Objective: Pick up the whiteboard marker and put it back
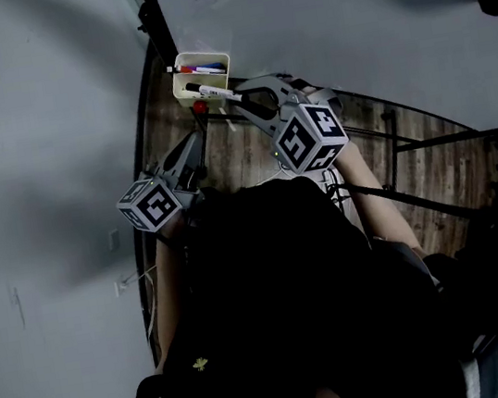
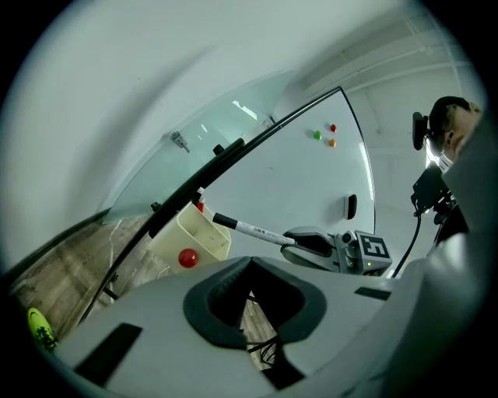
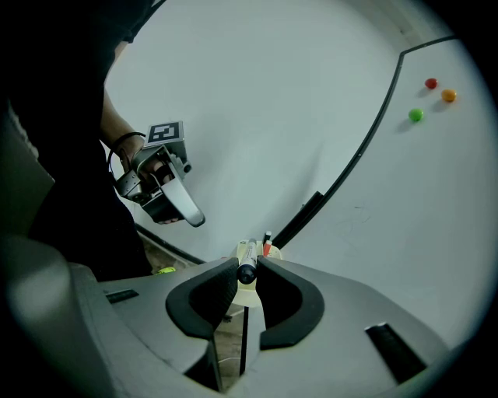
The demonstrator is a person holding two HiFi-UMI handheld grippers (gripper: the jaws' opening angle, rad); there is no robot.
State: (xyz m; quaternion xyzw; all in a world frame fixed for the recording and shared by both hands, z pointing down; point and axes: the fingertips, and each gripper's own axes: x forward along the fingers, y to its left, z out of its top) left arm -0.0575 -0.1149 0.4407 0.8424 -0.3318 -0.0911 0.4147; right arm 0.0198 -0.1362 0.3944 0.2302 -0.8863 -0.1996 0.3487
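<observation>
Whiteboard marker clamped in right gripper, tip near holder.

Dim, flat indoor light is washing over the whiteboard in the head view, while soft grey shadows are spreading across the wall and the person's dark clothing is sinking into near-black. Both gripper views are bowing straight edges and blackening at the corners. Bright streaks are glinting on a glass panel, and the left tongs are looming slightly soft up close.
</observation>
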